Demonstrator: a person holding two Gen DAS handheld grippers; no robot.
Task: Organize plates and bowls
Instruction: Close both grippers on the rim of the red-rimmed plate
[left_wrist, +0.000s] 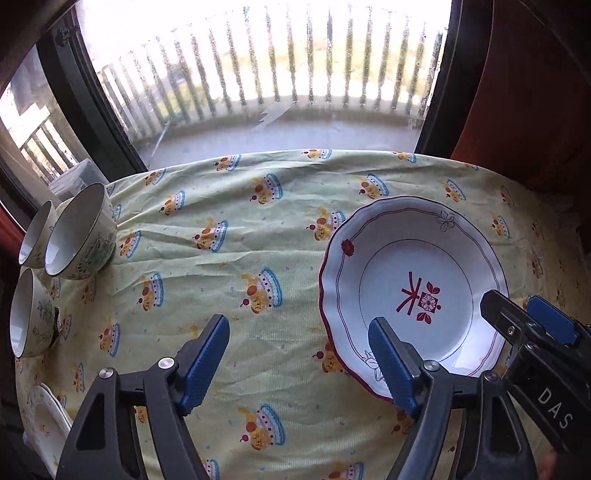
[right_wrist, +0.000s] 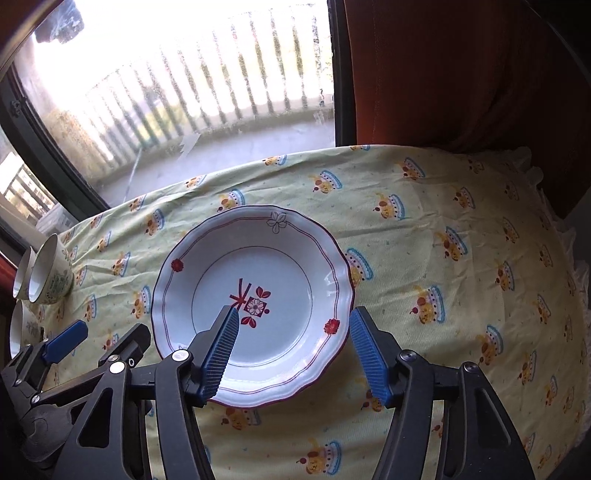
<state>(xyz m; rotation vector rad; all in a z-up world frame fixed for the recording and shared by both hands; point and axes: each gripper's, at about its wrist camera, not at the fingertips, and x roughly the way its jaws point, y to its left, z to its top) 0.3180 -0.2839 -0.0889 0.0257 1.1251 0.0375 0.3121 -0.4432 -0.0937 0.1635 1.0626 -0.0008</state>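
A window backs the cloth-covered desk (right_wrist: 443, 258). The plate (right_wrist: 255, 295) lies mid-desk; the right gripper (right_wrist: 291, 347) straddles its 5 o'clock rim, jaws wide, holding nothing. The left gripper (left_wrist: 299, 365), likewise wide and empty, hovers beside. Bowls (left_wrist: 79, 236) cluster at 9 o'clock, probably awaiting stacking.

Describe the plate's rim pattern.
White plate, scalloped dark-red edge, thin red lines, red flowers; clearest in the right wrist view.
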